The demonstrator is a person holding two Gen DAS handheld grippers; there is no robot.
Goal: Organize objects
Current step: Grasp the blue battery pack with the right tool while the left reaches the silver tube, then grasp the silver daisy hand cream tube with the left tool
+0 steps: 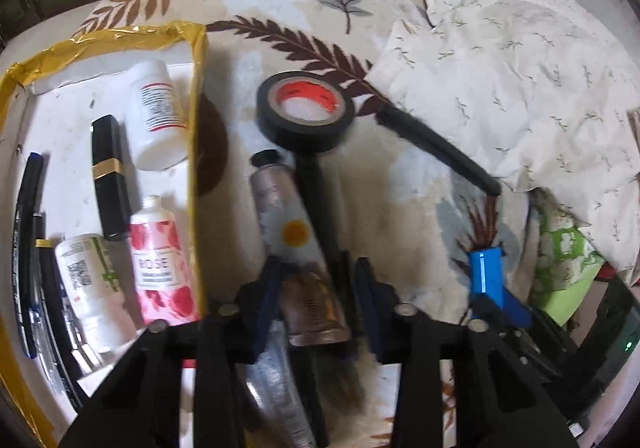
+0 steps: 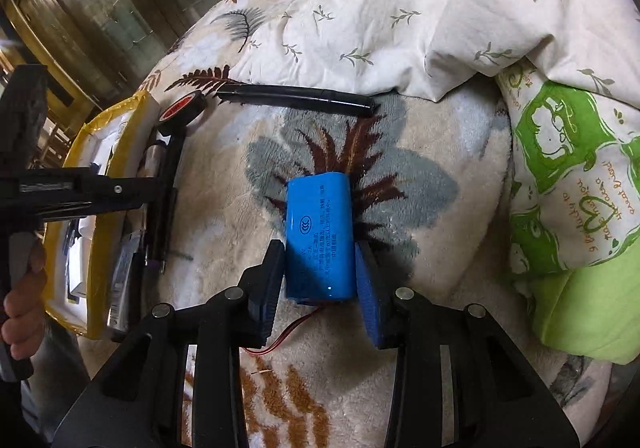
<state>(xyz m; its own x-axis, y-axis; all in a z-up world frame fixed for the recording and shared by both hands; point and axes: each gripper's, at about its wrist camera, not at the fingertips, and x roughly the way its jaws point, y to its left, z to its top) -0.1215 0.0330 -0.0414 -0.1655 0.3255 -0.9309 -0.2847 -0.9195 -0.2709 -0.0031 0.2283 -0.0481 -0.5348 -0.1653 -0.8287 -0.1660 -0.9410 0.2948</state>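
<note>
In the left wrist view my left gripper (image 1: 318, 288) points down at the blanket, shut on the lower end of a hand cream tube (image 1: 294, 232) with a daisy print. A black pen (image 1: 316, 203) lies along the tube's right side, also between the fingers. A black tape roll (image 1: 306, 111) rests on the pen's far end. In the right wrist view my right gripper (image 2: 320, 276) is shut on a blue battery pack (image 2: 320, 232) lying on the blanket, a pad on each long side. Its red wire trails back under the gripper.
A gold-taped box (image 1: 196, 87) at the left holds a white bottle (image 1: 158, 115), a lipstick (image 1: 108, 175), a rose tube (image 1: 160, 264) and pens. A black marker (image 1: 440, 151) lies near the crumpled duvet (image 1: 500, 67). A silver tube (image 1: 276, 380) lies under my left gripper. A green pillow (image 2: 568, 175) sits at the right.
</note>
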